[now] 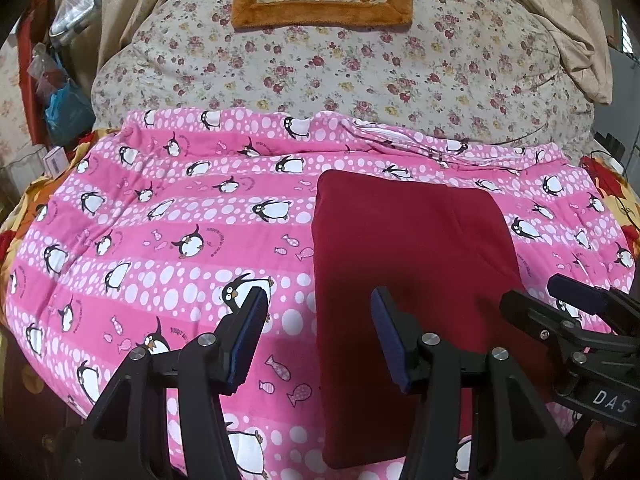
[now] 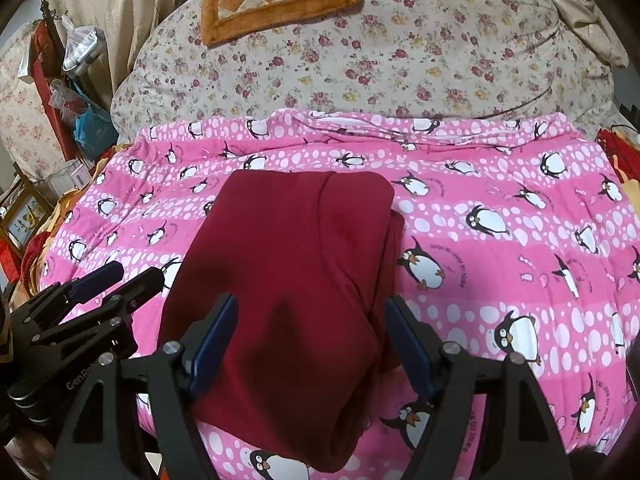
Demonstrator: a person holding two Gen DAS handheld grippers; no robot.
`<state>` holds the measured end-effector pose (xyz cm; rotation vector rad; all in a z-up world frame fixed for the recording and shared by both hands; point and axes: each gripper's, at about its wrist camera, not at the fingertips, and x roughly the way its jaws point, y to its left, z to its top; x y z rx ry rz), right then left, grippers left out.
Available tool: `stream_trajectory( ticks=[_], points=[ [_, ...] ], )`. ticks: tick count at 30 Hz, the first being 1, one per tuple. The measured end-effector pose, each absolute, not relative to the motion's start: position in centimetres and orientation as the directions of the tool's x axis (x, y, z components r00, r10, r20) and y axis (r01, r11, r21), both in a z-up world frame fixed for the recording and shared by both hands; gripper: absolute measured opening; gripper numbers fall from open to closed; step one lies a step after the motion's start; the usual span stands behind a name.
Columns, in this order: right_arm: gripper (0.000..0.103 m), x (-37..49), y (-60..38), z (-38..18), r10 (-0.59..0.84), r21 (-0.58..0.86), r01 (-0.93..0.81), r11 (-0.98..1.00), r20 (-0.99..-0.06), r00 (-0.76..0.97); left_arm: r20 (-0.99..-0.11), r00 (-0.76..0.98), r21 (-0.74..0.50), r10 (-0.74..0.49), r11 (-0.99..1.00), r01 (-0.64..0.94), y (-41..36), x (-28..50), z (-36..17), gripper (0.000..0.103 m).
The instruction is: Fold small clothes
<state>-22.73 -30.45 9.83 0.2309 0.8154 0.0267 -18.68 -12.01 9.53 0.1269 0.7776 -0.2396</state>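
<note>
Pink penguin-print quilt (image 1: 160,240) covers the bed, and your folded maroon garment (image 2: 288,280) lies along its near edge. Your left gripper (image 1: 318,340) hangs spread wide at the garment's left border; your right gripper (image 2: 312,344) gapes above it, holding nothing.

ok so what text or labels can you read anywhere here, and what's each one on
"DAS": white letters on the right gripper body, cut off at the frame edge.
"GenRo": white letters on the left gripper body, the rest hidden.
Curved print beside the penguins on the pink penguin blanket: too small to read.
Small box label at far left: blurred.
</note>
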Motion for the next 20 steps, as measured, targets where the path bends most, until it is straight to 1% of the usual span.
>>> stream_trajectory(
  ticks=[15,20],
  points=[
    [0.079,-22.3,-30.3,9.7,0.115,0.213,0.061,0.975,-0.723,0.682,-0.705,0.686,0.02,-0.178,0.962,0.271,-12.1,-18.4,9.5,0.033],
    [0.079,-21.8,-30.3,9.6,0.124,0.212,0.049,0.976,-0.727,0.675,-0.718,0.658,-0.036,-0.227,0.956,0.29,-11.3,-17.1,9.4,0.033]
  ],
)
